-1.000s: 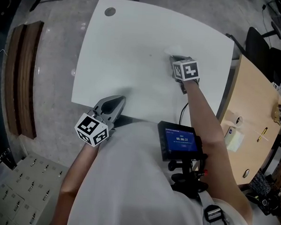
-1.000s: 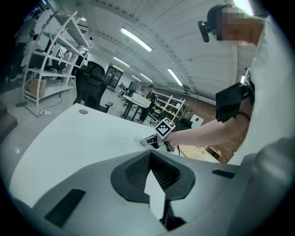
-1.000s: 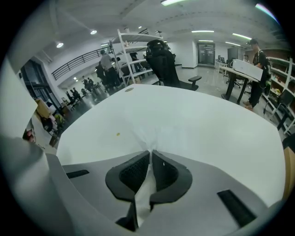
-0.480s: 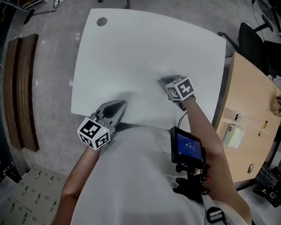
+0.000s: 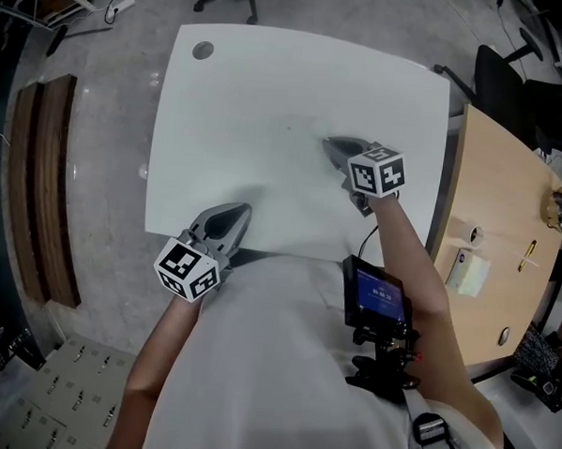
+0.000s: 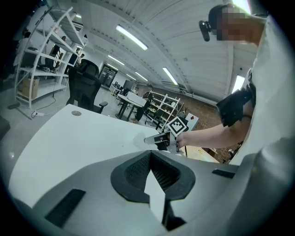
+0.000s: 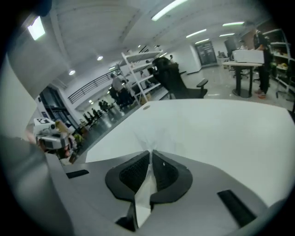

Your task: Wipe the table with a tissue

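The right gripper [image 7: 150, 156] has its two jaws pinched tight on a thin white paper tissue [image 7: 142, 193]. It is over the big white table [image 7: 221, 124], toward the right edge. The left gripper [image 6: 150, 154] has its jaws pressed together at the table's near edge.

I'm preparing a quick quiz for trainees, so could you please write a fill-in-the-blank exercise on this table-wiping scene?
The right gripper is shut on a ____.
The table top is ____ in colour.
The left gripper sits at the table edge nearest the ____.
Missing words: tissue; white; person.
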Demonstrator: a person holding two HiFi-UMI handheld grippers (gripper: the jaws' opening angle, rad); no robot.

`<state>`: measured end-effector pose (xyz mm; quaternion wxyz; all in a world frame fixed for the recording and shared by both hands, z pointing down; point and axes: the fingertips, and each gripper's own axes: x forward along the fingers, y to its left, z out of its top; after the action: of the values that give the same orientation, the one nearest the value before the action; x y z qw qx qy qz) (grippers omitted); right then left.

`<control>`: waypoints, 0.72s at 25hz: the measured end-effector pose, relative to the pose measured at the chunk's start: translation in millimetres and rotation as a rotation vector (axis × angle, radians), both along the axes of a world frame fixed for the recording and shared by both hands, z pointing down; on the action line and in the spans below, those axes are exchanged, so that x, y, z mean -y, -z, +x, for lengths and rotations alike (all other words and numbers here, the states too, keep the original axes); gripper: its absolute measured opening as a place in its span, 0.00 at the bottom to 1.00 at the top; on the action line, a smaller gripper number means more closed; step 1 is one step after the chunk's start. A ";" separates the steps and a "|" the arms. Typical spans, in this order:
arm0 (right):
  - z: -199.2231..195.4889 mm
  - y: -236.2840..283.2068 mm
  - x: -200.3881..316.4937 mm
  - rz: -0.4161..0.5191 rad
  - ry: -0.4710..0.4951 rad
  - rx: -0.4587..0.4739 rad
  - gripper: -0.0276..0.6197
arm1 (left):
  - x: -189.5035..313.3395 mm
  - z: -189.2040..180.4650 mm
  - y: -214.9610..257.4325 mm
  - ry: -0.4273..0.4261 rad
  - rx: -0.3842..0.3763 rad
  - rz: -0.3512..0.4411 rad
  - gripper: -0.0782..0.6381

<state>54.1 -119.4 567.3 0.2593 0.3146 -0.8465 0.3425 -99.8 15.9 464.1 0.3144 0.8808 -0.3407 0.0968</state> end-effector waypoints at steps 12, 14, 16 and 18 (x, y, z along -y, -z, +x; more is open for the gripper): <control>-30.3 -32.1 52.0 0.052 0.061 -0.248 0.09 | -2.8 -30.8 -1.7 0.055 0.013 -0.015 0.12; -35.0 -37.9 55.5 0.050 0.049 -0.272 0.09 | -5.4 -36.1 -3.6 0.068 0.016 -0.023 0.12; -33.4 -43.6 60.8 0.046 0.016 -0.302 0.09 | -6.4 -41.0 -5.1 0.076 0.015 -0.029 0.12; -30.6 -47.2 65.5 0.036 -0.022 -0.299 0.09 | -6.0 -43.7 -5.4 0.085 0.015 -0.030 0.12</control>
<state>23.5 -184.9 614.5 0.3730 0.3757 -0.8010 0.2795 -143.5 21.9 469.5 0.3289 0.8599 -0.3788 0.0951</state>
